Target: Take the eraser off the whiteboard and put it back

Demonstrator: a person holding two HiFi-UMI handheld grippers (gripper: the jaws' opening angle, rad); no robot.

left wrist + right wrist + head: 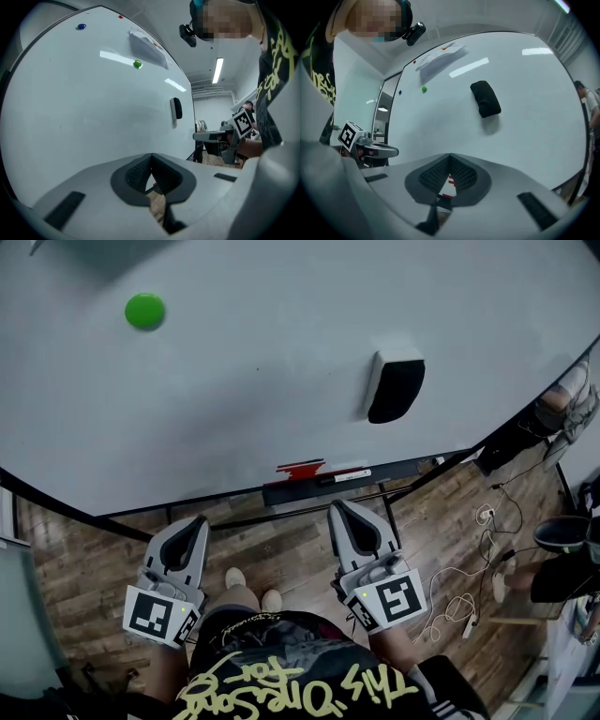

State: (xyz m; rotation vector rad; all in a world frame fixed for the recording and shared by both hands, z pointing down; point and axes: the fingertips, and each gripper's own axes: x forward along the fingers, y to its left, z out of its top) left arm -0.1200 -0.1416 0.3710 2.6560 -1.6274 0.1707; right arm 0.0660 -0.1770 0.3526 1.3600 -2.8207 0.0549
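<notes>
White board surface fills most of the head view: the whiteboard (234, 399) has no writing on it. The black eraser (396, 385) sticks to its right part, above the ledge, well apart from both grippers. A green magnet (144, 311) sits far off at the upper left.

The only readable writing is the yellow script on the person's dark shirt (281, 681), upside down in the head view; it begins with "This", and the rest cannot be made out. Each gripper carries a cube with black-and-white square markers and no letters.

The left gripper (194, 524) has its jaws together, pads meeting at the tips with nothing between them. The right gripper (339, 510) is closed in the same way and empty. Both point at the board's lower edge, side by side and apart from each other.

Along that edge runs a dark tray (281, 493) holding a red item (300, 468) and a marker (343, 476). The black frame curves up to the right past the eraser. Between the eraser and the green magnet the board is bare.

Below the tray is a wooden floor (281, 554), with white cables (455, 601) lying to the right. In the right gripper view, a sheet of paper (438, 57) is stuck near the board's top, above the eraser.
</notes>
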